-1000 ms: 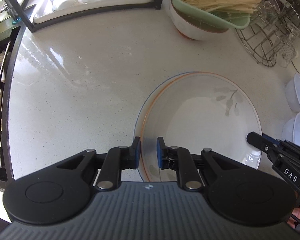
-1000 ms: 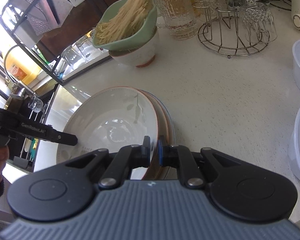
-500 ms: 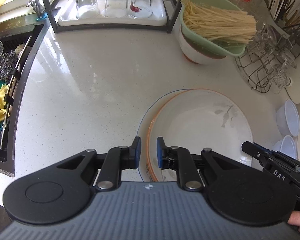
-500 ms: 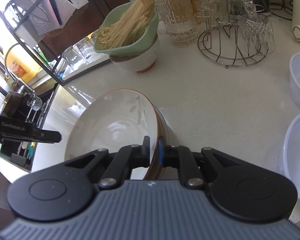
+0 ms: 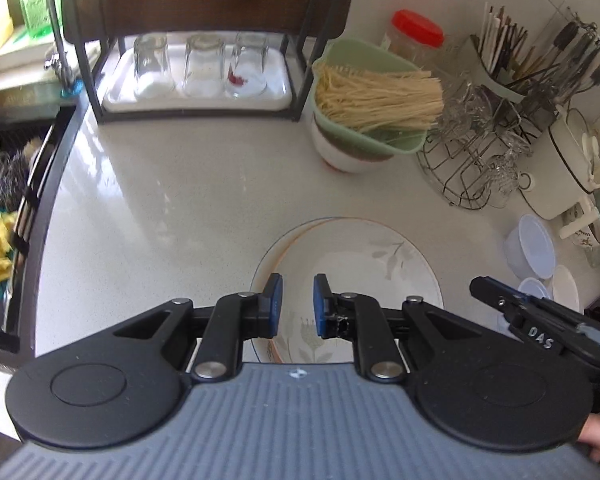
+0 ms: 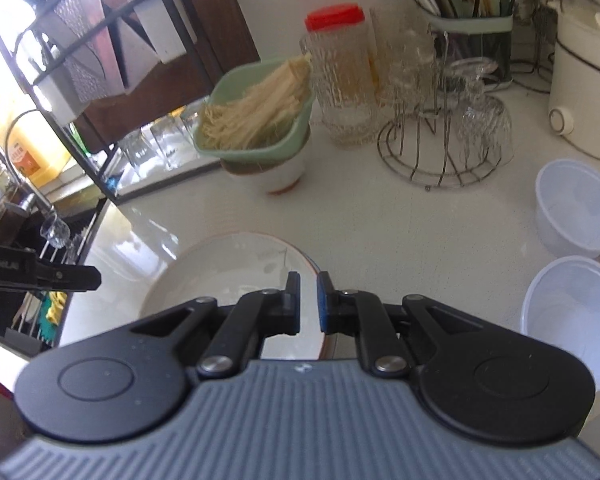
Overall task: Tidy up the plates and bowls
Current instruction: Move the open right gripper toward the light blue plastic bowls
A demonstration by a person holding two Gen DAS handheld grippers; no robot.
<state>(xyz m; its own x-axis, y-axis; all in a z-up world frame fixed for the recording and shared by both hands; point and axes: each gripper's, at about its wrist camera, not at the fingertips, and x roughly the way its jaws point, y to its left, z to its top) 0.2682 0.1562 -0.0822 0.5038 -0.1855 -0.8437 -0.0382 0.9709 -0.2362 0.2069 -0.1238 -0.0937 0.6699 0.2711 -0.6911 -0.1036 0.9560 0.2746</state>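
A white plate with a leaf pattern and orange rim [image 5: 360, 264] lies on top of a blue-rimmed plate [image 5: 260, 268] on the counter; the stack also shows in the right wrist view [image 6: 228, 272]. My left gripper [image 5: 296, 304] is open and empty, hovering above the stack's near left edge. My right gripper [image 6: 309, 305] is open a little and empty, above the stack's right edge; it shows in the left wrist view [image 5: 500, 296]. Two white plastic bowls [image 6: 576, 208] [image 6: 572, 312] stand to the right.
A green bowl of dry noodles [image 5: 376, 100] sits on a white bowl behind the plates. A wire glass rack [image 5: 476, 160], a red-lidded jar [image 6: 340, 76], a utensil holder [image 5: 540, 60], a white pot [image 6: 588, 92] and a shelf with glasses [image 5: 200, 68] line the back. The sink [image 5: 4, 200] is at the left.
My right gripper has let go of the top plate, which now lies flat on the blue-rimmed plate. Both grippers have risen and drawn back from the stack.
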